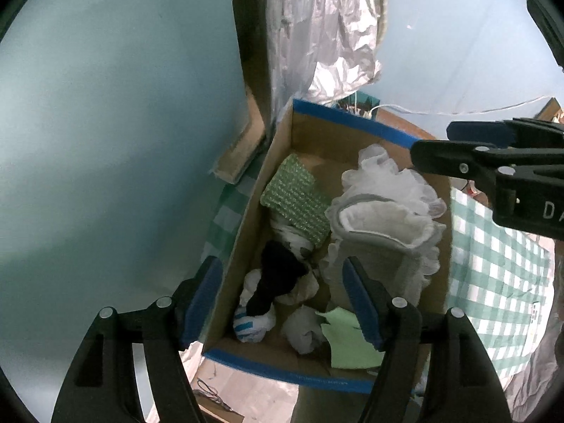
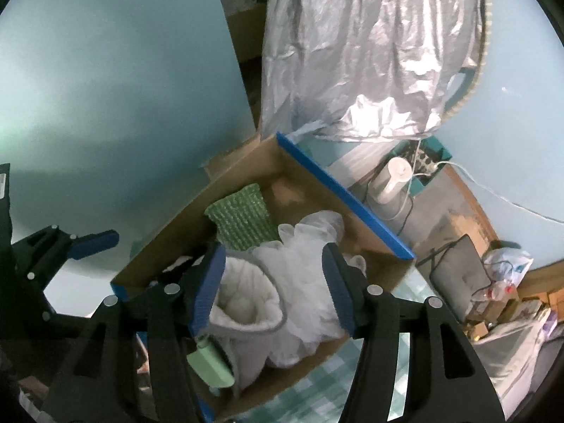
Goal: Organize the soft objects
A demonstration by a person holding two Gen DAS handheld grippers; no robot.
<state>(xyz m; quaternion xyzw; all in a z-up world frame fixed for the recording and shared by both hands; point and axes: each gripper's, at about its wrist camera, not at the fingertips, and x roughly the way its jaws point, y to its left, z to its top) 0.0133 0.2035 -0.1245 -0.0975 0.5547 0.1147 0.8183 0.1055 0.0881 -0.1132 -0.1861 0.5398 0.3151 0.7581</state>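
Observation:
A cardboard box (image 1: 246,211) with blue-taped rims (image 2: 338,194) holds soft things: a grey slipper with white fleece lining (image 1: 380,222) (image 2: 246,306), a white mesh pouf (image 1: 394,176) (image 2: 306,264), a green sponge cloth (image 1: 292,197) (image 2: 243,215), a black sock (image 1: 278,278), crumpled white bags (image 1: 303,328) and a pale green cloth (image 1: 349,342) (image 2: 211,363). My left gripper (image 1: 282,303) is open over the box's near end, empty. My right gripper (image 2: 273,285) is open above the slipper and pouf, empty; it also shows in the left wrist view (image 1: 458,155).
The box stands on a green checked tablecloth (image 1: 493,289) beside a pale blue wall (image 1: 105,141). A silver cover (image 2: 370,53) hangs behind. A white cylinder device (image 2: 391,183), cables and clutter (image 2: 500,282) lie at the right.

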